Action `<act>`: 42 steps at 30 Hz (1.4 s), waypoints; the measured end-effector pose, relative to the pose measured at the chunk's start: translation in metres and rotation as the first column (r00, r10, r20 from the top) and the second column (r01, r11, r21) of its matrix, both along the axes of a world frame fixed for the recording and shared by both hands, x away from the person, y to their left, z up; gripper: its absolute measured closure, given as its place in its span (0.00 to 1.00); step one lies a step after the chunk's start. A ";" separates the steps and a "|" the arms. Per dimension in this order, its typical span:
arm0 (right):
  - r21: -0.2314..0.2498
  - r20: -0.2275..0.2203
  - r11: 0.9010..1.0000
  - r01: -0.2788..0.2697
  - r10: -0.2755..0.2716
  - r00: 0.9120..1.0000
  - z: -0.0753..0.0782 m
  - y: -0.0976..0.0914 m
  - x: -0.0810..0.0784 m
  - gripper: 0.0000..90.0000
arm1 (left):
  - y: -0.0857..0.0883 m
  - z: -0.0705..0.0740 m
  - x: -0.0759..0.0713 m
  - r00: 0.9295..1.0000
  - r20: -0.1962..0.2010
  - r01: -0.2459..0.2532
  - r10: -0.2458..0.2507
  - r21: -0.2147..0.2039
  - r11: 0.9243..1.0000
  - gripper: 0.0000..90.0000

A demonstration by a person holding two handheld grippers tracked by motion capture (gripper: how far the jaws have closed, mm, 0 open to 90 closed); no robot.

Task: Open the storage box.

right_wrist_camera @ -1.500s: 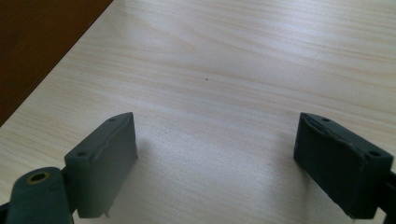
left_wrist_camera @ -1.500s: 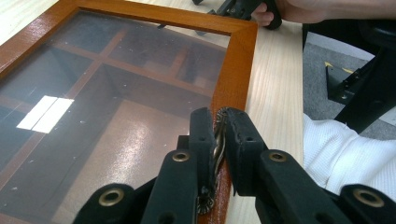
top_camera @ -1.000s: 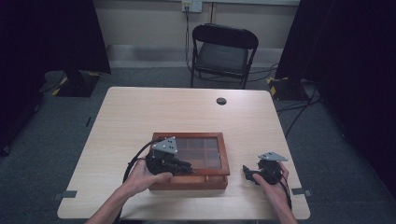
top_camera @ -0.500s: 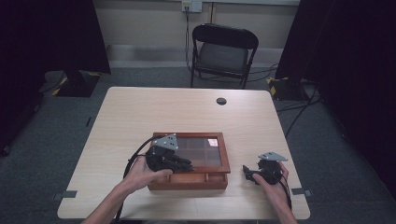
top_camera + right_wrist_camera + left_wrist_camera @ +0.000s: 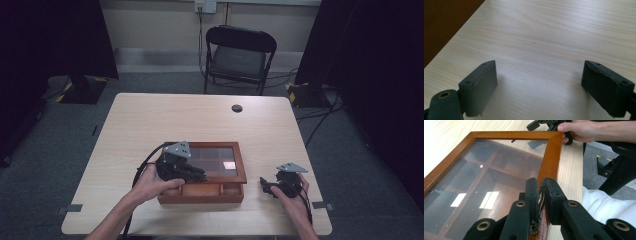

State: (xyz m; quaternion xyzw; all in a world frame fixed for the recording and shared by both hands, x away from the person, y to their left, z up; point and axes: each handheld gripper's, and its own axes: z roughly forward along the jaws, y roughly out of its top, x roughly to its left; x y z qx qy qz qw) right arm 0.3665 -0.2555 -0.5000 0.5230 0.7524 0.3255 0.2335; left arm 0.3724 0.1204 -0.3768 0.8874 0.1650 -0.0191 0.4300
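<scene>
Pinching the small brass handle point(image 5: 539, 196) on the front edge of a glass lid point(image 5: 486, 182), the left gripper point(image 5: 540, 195) seems set to raise it. The wooden box point(image 5: 202, 172) sits near the table's point(image 5: 200, 115) front edge. Lifting slowly should keep the thin handle from slipping. The right gripper point(image 5: 539, 85), jaws spread and empty, rests on pale wood beside the box. 1 folding chair point(image 5: 239, 55) stands beyond, on grey carpet.

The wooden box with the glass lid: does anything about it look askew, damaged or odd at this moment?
Nothing looks damaged. The brown wooden box with a glass lid has its lid raised at the front, so the compartments show beneath. That is because the left claw is shut on the small brass handle. The right claw rests open on the pale wooden table.
</scene>
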 end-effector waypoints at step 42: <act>0.001 0.000 1.000 -0.001 0.001 1.000 0.000 0.000 0.000 0.14 | 0.002 0.028 0.017 1.000 -0.025 0.002 -0.001 0.004 1.000 0.90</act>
